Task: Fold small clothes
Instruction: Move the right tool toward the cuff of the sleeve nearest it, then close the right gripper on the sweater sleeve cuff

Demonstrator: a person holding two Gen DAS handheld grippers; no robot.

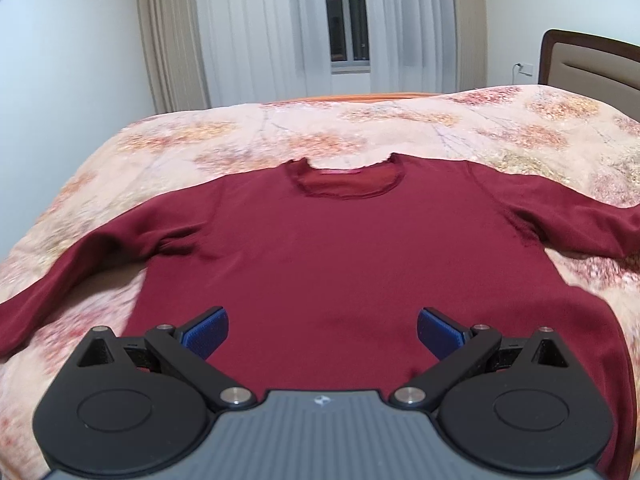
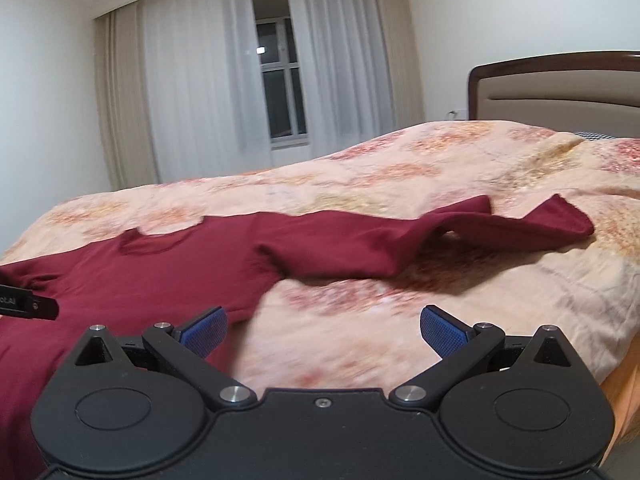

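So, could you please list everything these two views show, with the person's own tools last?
Shirt: one, dark red, long-sleeved, spread flat on the bed, neck toward the window.
Bedspread: one, peach with a floral print, covering the bed.
Headboard: one, beige with a dark brown frame, at the right.
Curtains: sheer white with beige drapes, across the far wall.
Window: one, dark panes, behind the curtains.
Wall socket: one, white, beside the headboard.
Left claw: one, black with blue pads, open over the shirt's hem.
Right claw: one, black with blue pads, open beside the shirt.
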